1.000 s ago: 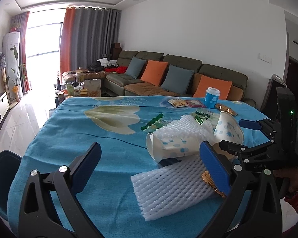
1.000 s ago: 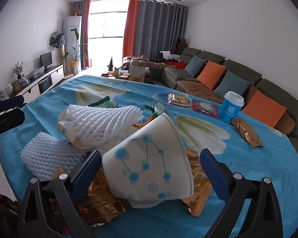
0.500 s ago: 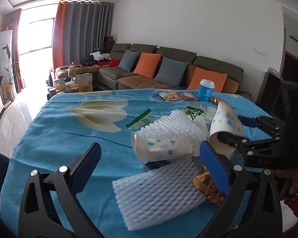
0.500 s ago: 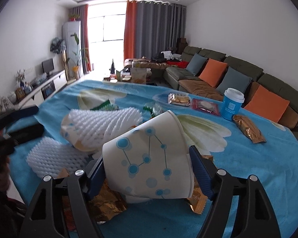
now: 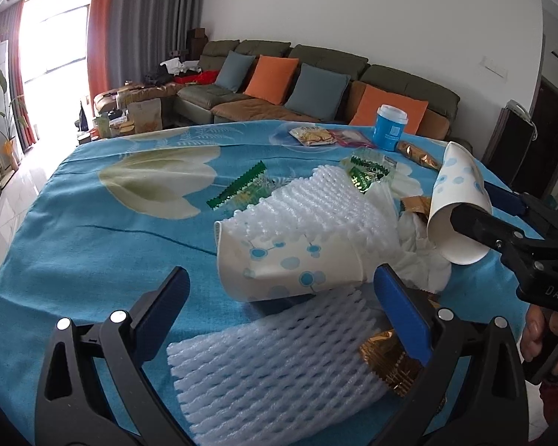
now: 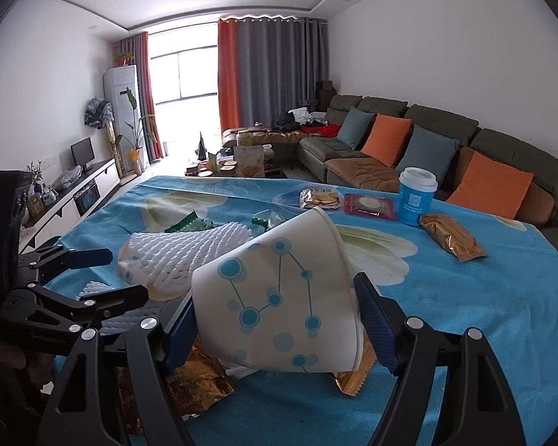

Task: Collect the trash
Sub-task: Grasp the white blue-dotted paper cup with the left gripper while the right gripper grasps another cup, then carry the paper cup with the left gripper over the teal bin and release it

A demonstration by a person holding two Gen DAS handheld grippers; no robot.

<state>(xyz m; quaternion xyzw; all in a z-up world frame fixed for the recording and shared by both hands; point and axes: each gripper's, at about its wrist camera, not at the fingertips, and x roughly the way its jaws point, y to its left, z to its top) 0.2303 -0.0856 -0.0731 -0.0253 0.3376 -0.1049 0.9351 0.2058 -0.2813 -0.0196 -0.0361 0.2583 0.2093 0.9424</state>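
Note:
A white paper cup with blue dots [image 6: 279, 260] is tilted on its side above the blue tablecloth, and my right gripper [image 6: 273, 299] is shut on it, both pads pressed against its walls. The left wrist view shows the same cup [image 5: 457, 193] at the right. My left gripper [image 5: 282, 278] stands open with nothing gripped. Just ahead of it a second dotted cup [image 5: 279, 260] lies on its side, stuffed with a white foam net [image 5: 316, 204]. A flat foam net [image 5: 279, 356] lies under the left fingers, and a gold wrapper [image 5: 387, 360] lies by the right finger.
Green wrappers [image 5: 238, 186] and a crumpled tissue [image 5: 416, 256] lie around the pile. Farther back stand a blue lidded cup [image 6: 414, 197], snack packs [image 6: 320, 199] and a gold packet [image 6: 452, 238]. A sofa [image 6: 446, 141] runs behind the table.
The right jaws have closed on the dotted cup, lifted it slightly and rolled it. My left gripper has moved forward and down over the flat foam net, toward the lying cup.

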